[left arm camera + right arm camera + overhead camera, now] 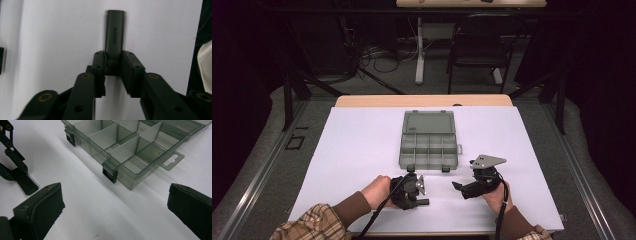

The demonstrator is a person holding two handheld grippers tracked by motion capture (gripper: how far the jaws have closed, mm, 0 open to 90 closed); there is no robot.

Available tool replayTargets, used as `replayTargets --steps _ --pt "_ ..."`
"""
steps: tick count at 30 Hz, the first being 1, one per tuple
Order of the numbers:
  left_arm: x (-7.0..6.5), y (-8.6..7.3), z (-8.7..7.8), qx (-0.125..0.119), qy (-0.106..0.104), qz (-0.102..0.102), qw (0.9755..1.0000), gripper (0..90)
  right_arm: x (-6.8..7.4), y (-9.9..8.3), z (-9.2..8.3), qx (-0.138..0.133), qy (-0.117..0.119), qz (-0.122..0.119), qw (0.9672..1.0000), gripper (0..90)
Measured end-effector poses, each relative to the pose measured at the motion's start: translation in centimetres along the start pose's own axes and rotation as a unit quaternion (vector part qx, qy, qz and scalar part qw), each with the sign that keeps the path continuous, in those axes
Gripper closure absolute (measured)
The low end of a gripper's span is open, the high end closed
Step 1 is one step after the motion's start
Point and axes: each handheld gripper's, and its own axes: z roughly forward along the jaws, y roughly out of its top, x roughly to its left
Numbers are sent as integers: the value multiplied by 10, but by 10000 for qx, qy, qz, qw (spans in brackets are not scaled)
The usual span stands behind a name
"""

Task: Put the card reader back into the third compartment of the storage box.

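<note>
My left gripper [113,56] is shut on one end of a dark grey oblong bar [114,32] with raised lettering. The bar lies flat on the white table and points away from the jaws. In the high view this gripper [416,201] sits at the near centre with the bar [424,202] sticking out to its right. My right gripper [115,195] stands open and wide with nothing between its fingers. In the high view it [458,188] is to the right of the left one and points left. A smoky clear compartment box [430,147] lies open just beyond both grippers.
The box [125,147] has several bare compartments, black latches along its near wall and its lid folded back. The white sheet [357,145] covers the table out to its edges. A chair [479,50] and a table leg stand on the floor beyond.
</note>
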Motion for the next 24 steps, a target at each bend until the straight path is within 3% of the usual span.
replayTargets --steps 10,24 --pt "3 -5 -4 -158 -67 -47 9998 743 0 -1 0 10 -15 -1 10000 0" --pt "0 -13 -14 -744 27 -214 9970 742 -1 -1 0 -8 -43 11 10000 0"
